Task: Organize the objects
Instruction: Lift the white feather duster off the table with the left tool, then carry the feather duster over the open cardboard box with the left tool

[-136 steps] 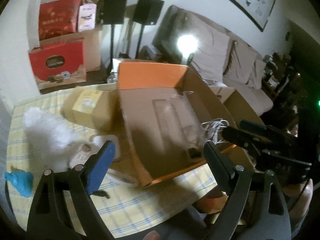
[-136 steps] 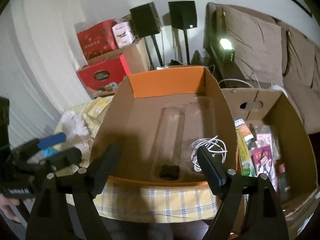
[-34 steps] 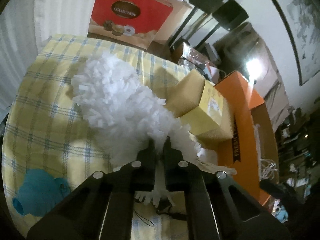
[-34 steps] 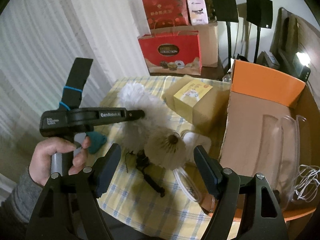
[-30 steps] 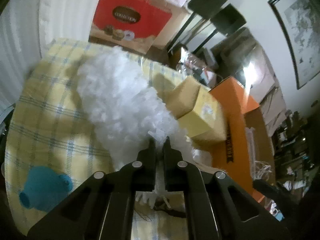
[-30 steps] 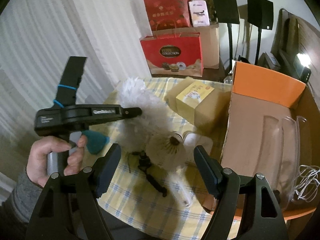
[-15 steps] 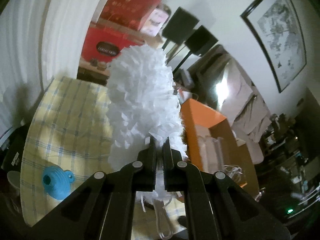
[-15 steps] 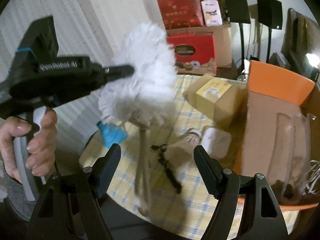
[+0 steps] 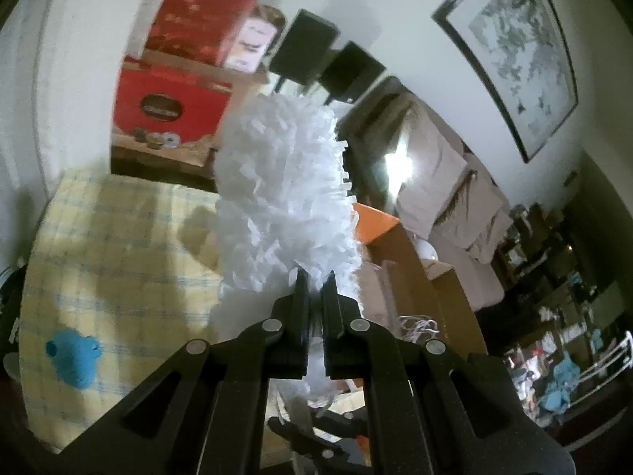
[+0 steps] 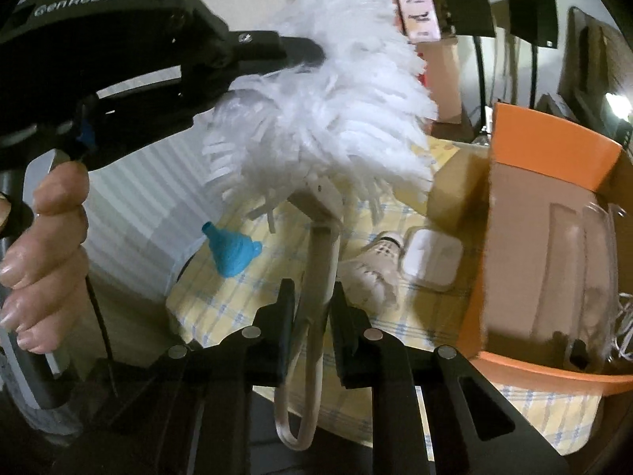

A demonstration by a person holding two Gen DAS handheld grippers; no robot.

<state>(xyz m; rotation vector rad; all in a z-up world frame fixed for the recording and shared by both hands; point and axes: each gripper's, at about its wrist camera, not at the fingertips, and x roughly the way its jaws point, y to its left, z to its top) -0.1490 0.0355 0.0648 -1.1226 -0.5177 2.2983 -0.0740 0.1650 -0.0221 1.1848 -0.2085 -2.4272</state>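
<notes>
A: Where's the duster (image 10: 336, 91)?

B: Lifted off the bench (image 10: 395, 324), beside the orange box (image 10: 550, 150). The left gripper (image 9: 315, 281) is clamped on its fluffy white head, the right gripper (image 10: 309, 297) closed around its pale handle (image 10: 320, 261).

A: What lies under it?

B: A blue funnel (image 10: 233, 249) on the checked cloth, farther from the box; a shuttlecock (image 10: 372, 265) and a white pad (image 10: 433, 257) just beside the box.

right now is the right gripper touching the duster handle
Cannot tell. In the right wrist view the right gripper has its jaws close on either side of the duster handle, but motion blur hides whether the pads meet it. The left gripper grips the duster's white head.
</notes>
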